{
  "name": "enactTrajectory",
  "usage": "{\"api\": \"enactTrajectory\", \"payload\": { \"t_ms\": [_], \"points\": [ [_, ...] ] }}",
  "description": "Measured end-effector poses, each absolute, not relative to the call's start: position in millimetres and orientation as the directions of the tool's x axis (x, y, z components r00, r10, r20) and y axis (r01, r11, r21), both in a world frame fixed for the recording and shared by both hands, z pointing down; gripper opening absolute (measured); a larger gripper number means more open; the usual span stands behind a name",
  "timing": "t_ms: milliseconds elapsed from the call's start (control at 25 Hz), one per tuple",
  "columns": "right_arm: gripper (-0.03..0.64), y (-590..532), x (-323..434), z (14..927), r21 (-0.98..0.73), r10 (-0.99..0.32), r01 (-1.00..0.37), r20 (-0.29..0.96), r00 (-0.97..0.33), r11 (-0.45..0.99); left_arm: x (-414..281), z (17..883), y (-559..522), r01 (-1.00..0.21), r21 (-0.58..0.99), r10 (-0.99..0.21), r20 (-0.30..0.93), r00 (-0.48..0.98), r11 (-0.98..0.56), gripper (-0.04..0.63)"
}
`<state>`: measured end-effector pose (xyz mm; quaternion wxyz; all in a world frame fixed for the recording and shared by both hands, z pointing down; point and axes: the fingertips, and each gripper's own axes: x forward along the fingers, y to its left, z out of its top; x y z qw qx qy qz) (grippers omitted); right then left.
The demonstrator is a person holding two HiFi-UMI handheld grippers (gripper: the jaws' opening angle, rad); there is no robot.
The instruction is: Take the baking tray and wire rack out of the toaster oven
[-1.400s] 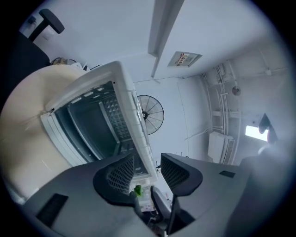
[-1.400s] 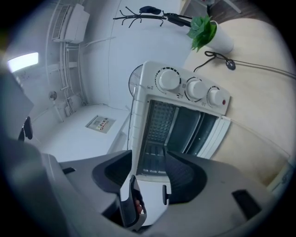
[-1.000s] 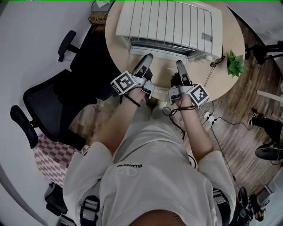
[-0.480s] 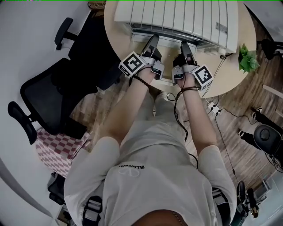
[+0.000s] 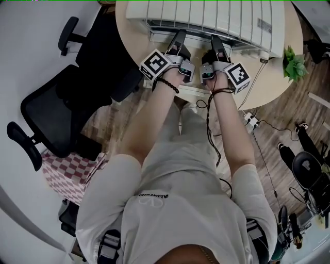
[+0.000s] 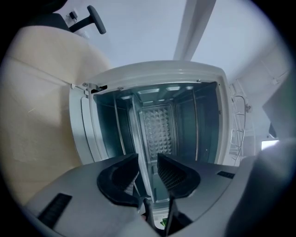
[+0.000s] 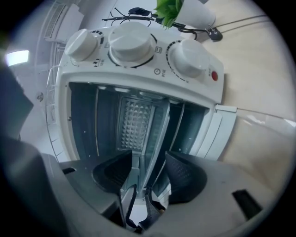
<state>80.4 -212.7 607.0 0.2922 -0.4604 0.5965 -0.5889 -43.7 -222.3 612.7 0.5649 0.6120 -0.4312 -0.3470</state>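
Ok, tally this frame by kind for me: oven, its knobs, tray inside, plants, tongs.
Toaster oven: 1
Oven knobs: 3
Baking tray: 1
Potted plant: 1
Tongs: 2 (left tongs, right tongs)
Total: 8

**Clearance at the oven mouth**

- Toaster oven (image 5: pixel 206 15): the front is open to me, with railed side walls and an embossed back wall deep inside.
- Baking tray (image 6: pixel 140 139): it divides the cavity, leaving free space along both faces.
- Door (image 7: pixel 219 127): swung fully open beside my jaws.
- My left gripper (image 6: pixel 148 169): jaws just closing, nipped on the tray's rim.
- My right gripper (image 7: pixel 148 171): jaws apart around that rim, with slack on each side.
- Knobs (image 7: pixel 132 44): they flank the mouth.
- Office chair (image 5: pixel 56 113): well apart from the table (image 5: pixel 268 77).
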Motion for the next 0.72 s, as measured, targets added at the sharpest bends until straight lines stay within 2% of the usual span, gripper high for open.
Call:
{"api": "enactTrajectory", "payload": {
  "t_ms": [440, 520, 720],
  "points": [
    [0.229, -228, 82, 618, -0.972, -0.9, -0.199, 0.195, -0.39, -0.124, -46, 618, -238, -0.11, 0.994, -0.932, 0.05, 0.359, 0.011, 0.132],
    [0.201, -229, 83, 621, -0.971, -0.901, -0.204, 0.198, -0.386, -0.126, -46, 621, -240, -0.105, 0.994, -0.934, 0.052, 0.354, 0.016, 0.132],
    [0.201, -236, 86, 625, -0.971, -0.907, -0.202, 0.196, -0.373, -0.127, -47, 625, -249, -0.099, 0.995, -0.937, 0.043, 0.346, 0.009, 0.118]
  ]
}}
